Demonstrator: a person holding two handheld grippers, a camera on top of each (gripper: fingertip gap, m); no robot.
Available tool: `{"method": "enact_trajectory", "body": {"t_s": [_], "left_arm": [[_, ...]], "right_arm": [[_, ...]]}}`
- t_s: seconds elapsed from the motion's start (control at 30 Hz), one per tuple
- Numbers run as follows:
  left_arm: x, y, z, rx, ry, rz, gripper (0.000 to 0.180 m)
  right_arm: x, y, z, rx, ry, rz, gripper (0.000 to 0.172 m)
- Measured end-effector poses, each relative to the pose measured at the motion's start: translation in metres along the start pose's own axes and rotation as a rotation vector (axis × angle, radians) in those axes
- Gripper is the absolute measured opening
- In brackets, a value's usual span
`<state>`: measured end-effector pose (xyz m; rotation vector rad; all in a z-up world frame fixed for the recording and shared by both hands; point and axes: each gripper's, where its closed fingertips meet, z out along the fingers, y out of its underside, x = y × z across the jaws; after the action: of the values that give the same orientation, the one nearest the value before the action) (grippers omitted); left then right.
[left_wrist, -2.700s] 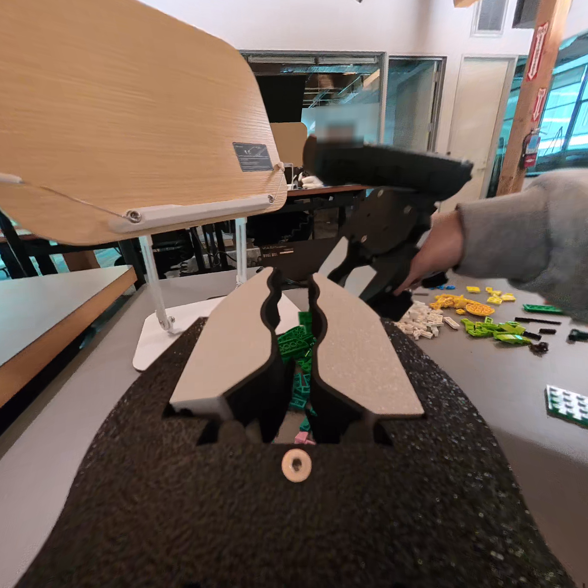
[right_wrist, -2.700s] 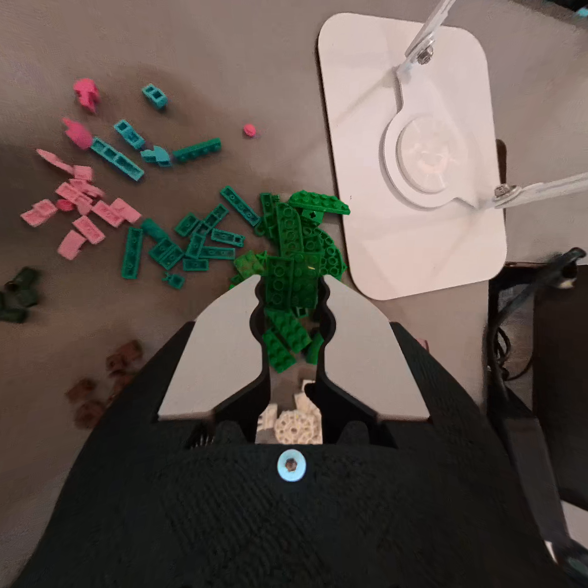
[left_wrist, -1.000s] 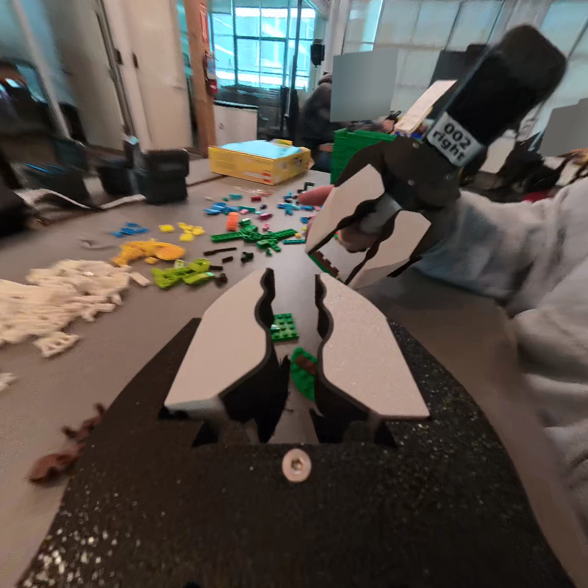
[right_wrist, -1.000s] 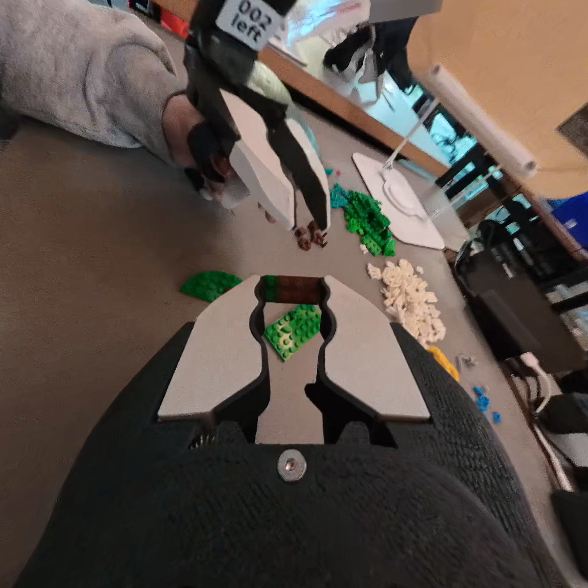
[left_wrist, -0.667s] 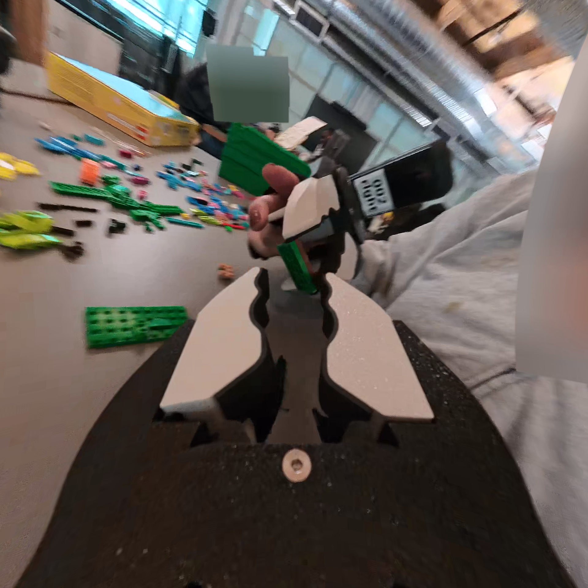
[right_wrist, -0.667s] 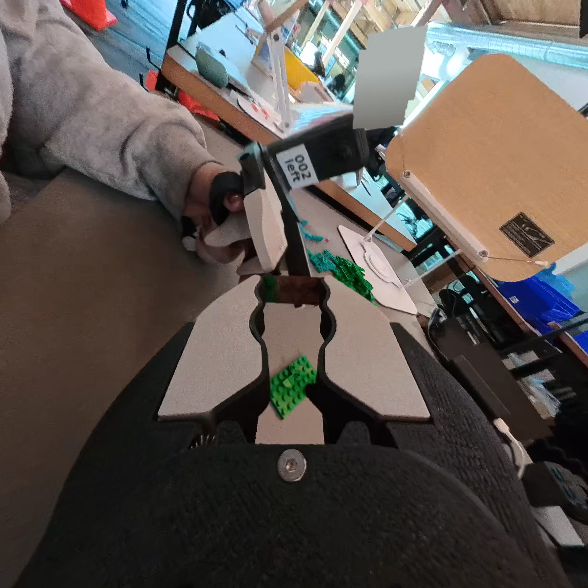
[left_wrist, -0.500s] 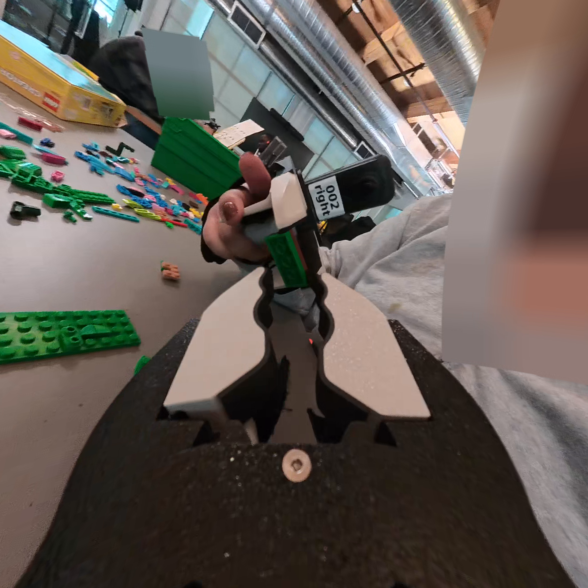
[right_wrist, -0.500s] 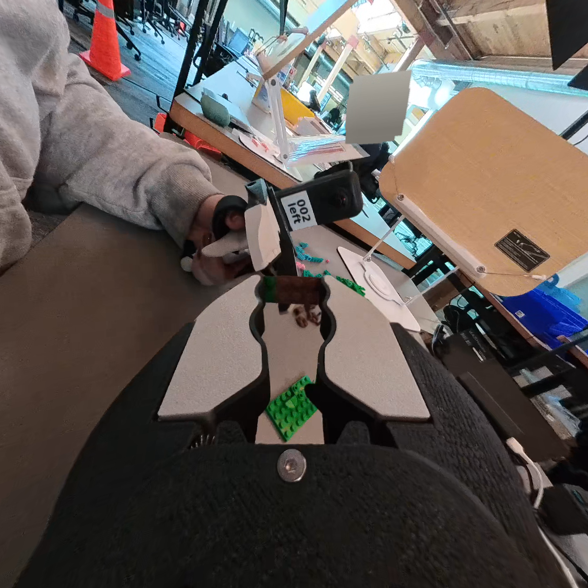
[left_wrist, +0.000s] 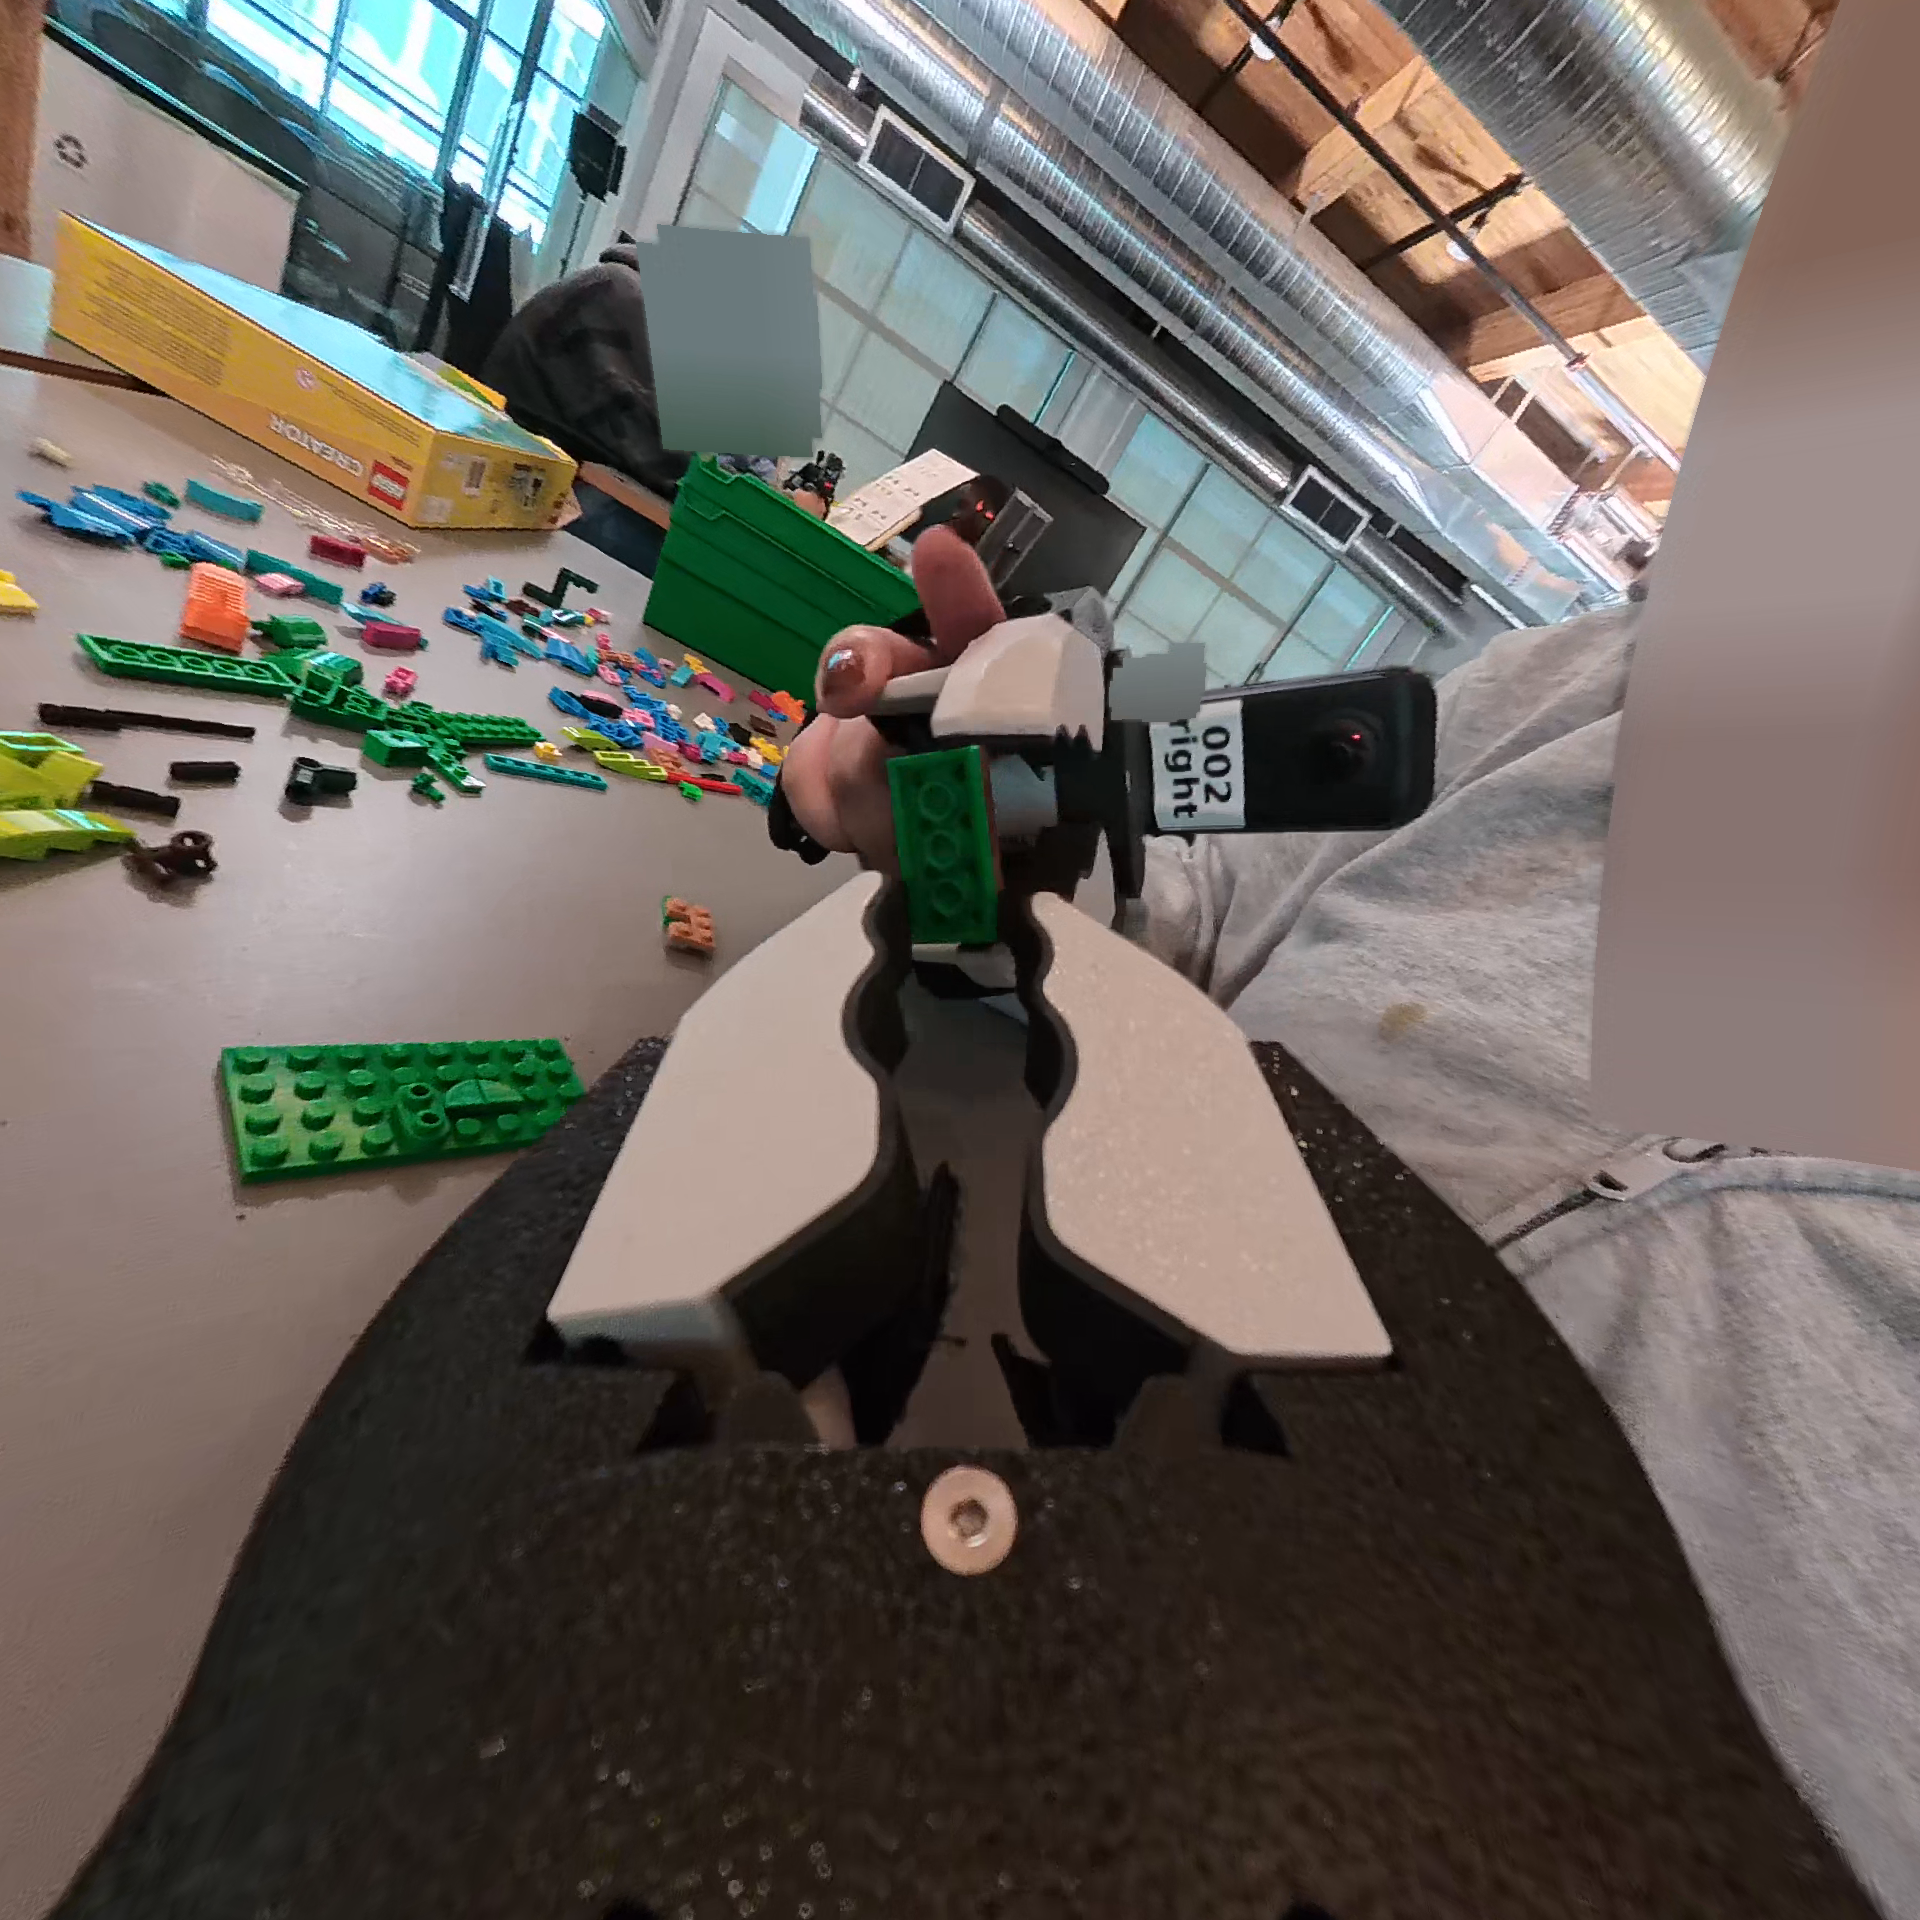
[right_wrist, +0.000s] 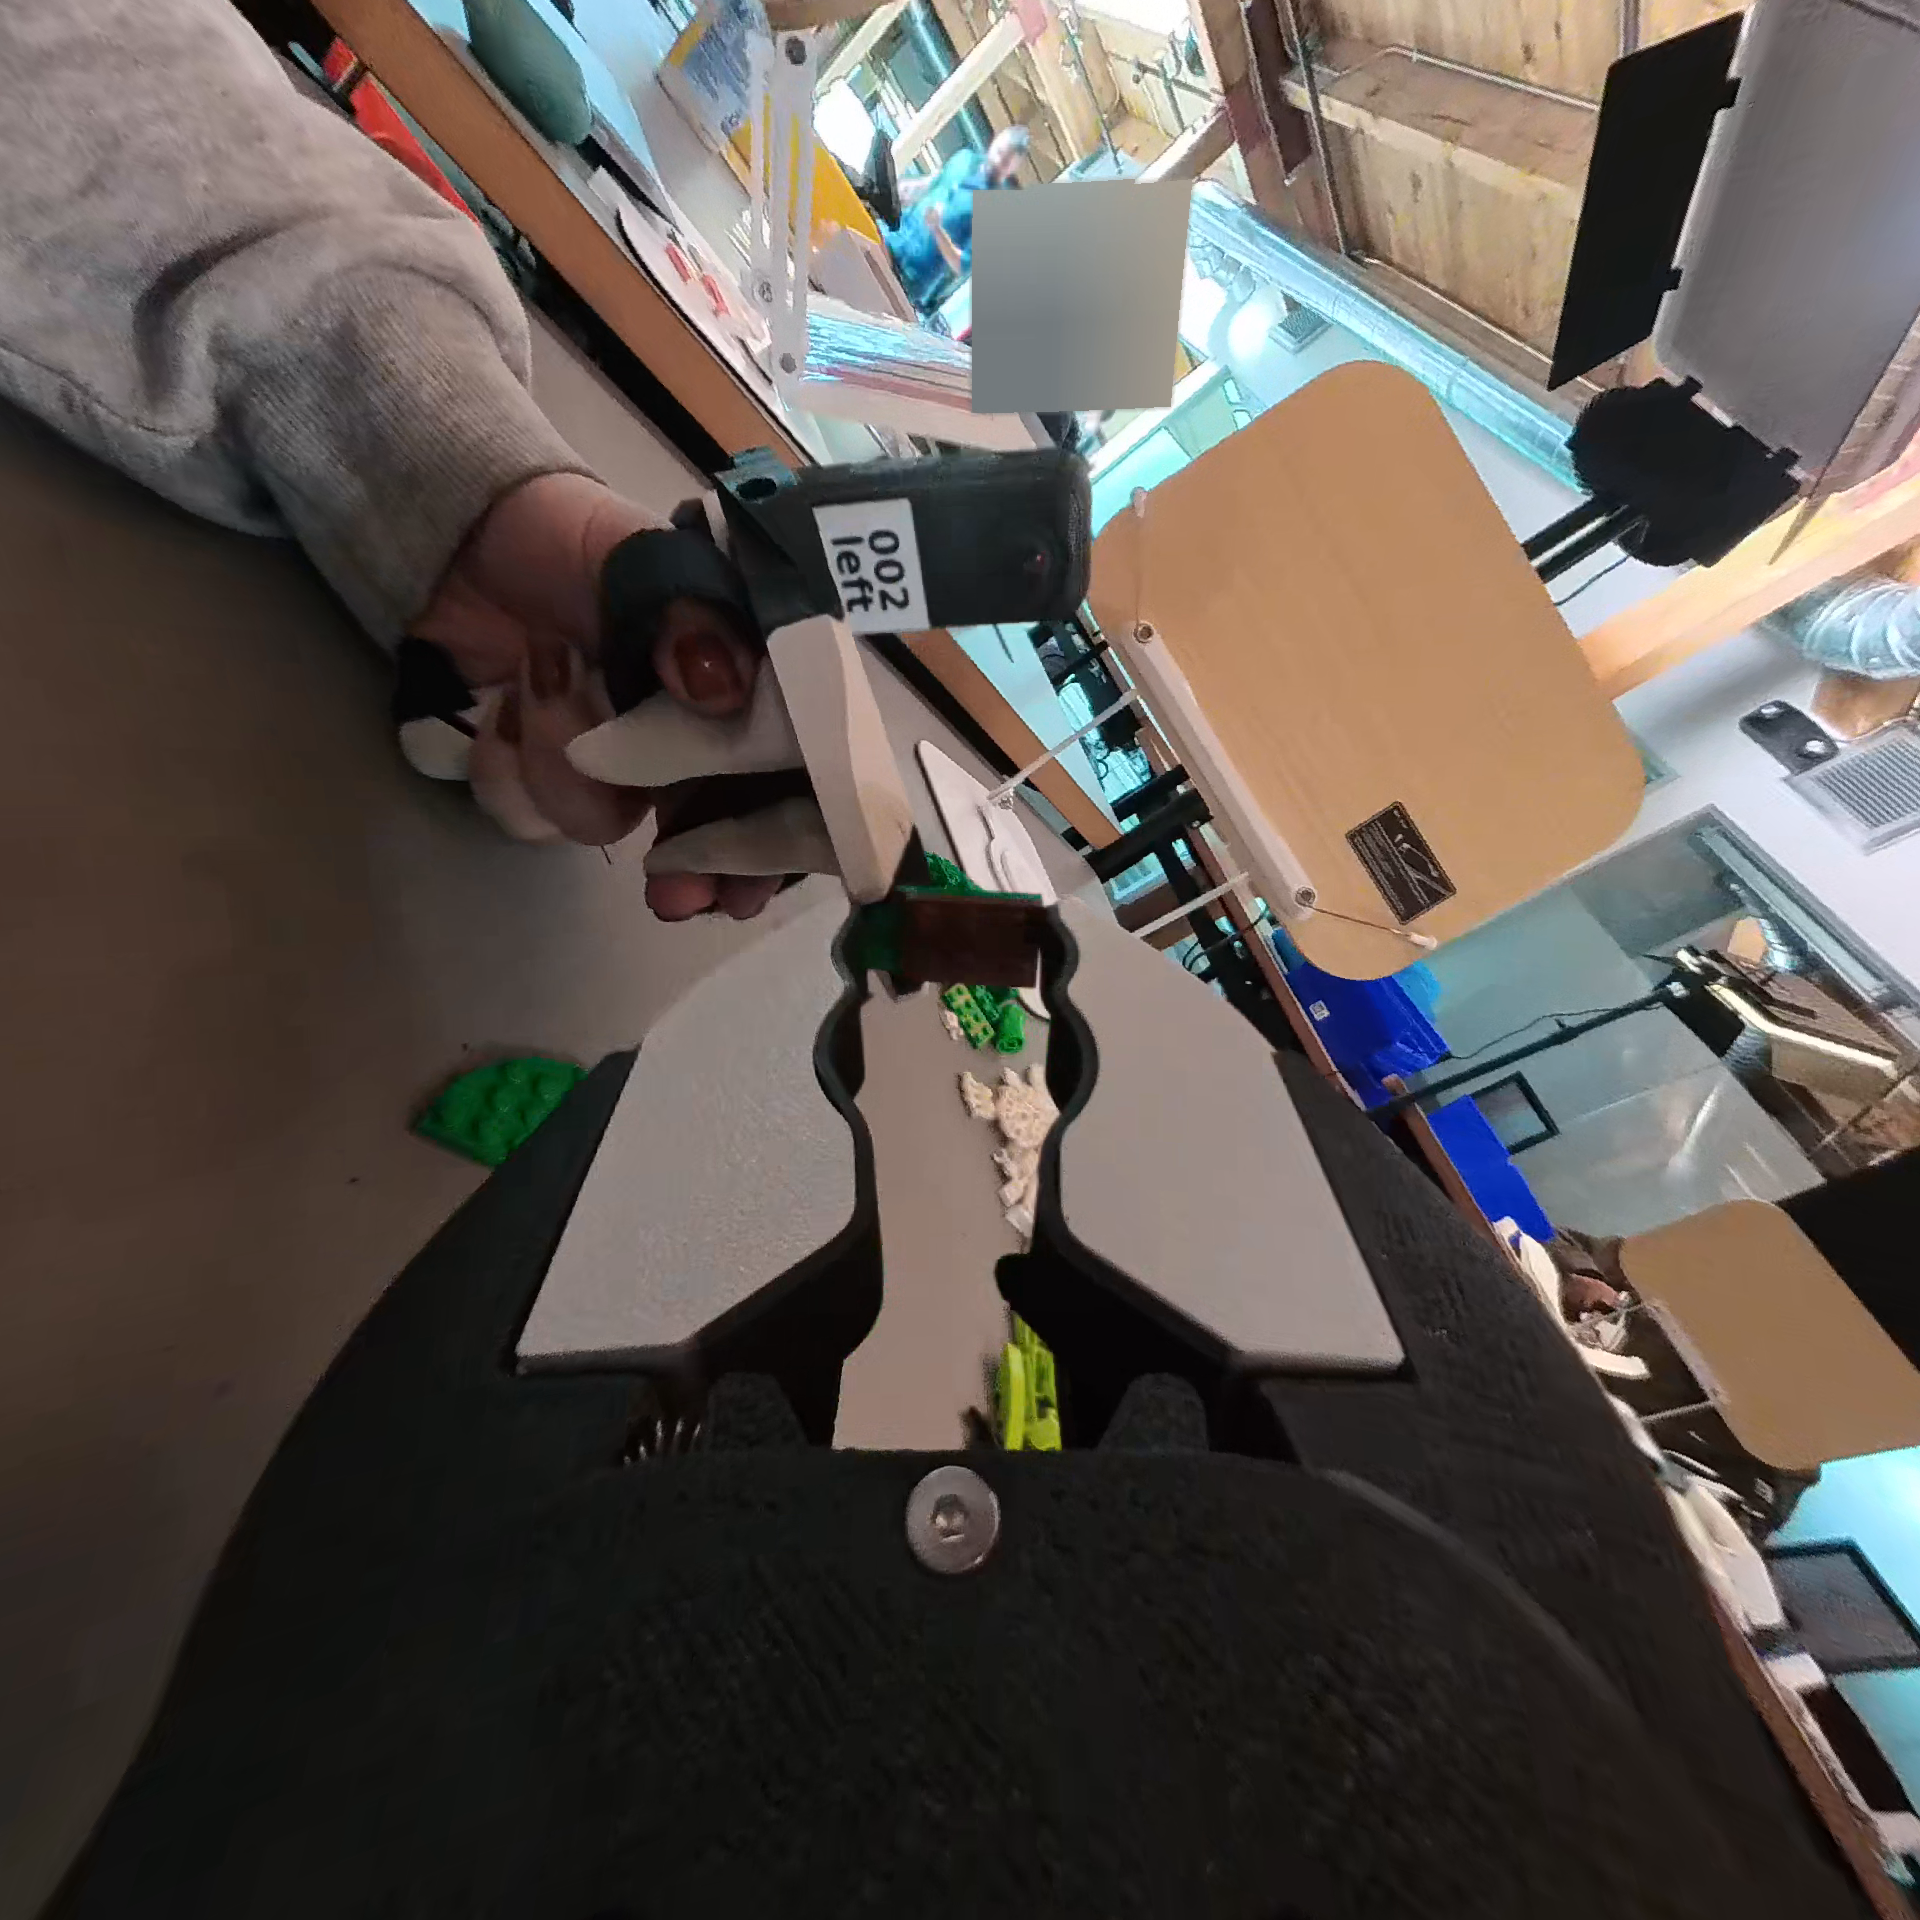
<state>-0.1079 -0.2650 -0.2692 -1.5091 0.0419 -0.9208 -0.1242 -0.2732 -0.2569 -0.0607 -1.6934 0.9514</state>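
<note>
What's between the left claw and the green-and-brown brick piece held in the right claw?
Nothing visible. The green-and-brown brick piece, gripped across the right claw tips, has its lower end between the left claw fingertips. No other brick or hand part sits in that gap. Whether the left pads press on it cannot be told.

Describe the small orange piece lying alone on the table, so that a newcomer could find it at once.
Start at the flat green plate on the grey table. Look right and slightly farther away: the orange piece lies there alone. It is studded, pale orange, and apart from the colourful piles beyond.
</note>
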Motion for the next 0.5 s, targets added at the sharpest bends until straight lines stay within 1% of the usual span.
{"method": "enact_trajectory", "body": {"t_s": [0.07,0.23,0.4,0.5], "left_arm": [[-0.0021,0.0007,-0.0003,-0.007,-0.020,0.019,0.018],[-0.0022,0.0012,-0.0003,-0.010,-0.010,0.005,0.016],[-0.0028,0.0008,-0.0013,-0.006,0.021,-0.053,0.015],[-0.0028,0.0011,-0.0013,-0.009,0.023,-0.056,0.015]], "right_arm": [[-0.0007,0.0020,0.0001,-0.011,0.001,-0.009,0.031],[-0.0018,0.0020,-0.0006,-0.009,-0.003,-0.021,0.031],[-0.0039,0.0017,-0.0014,0.003,-0.007,0.000,0.029],[-0.0048,0.0015,-0.0009,0.008,-0.008,0.004,0.029]]}}
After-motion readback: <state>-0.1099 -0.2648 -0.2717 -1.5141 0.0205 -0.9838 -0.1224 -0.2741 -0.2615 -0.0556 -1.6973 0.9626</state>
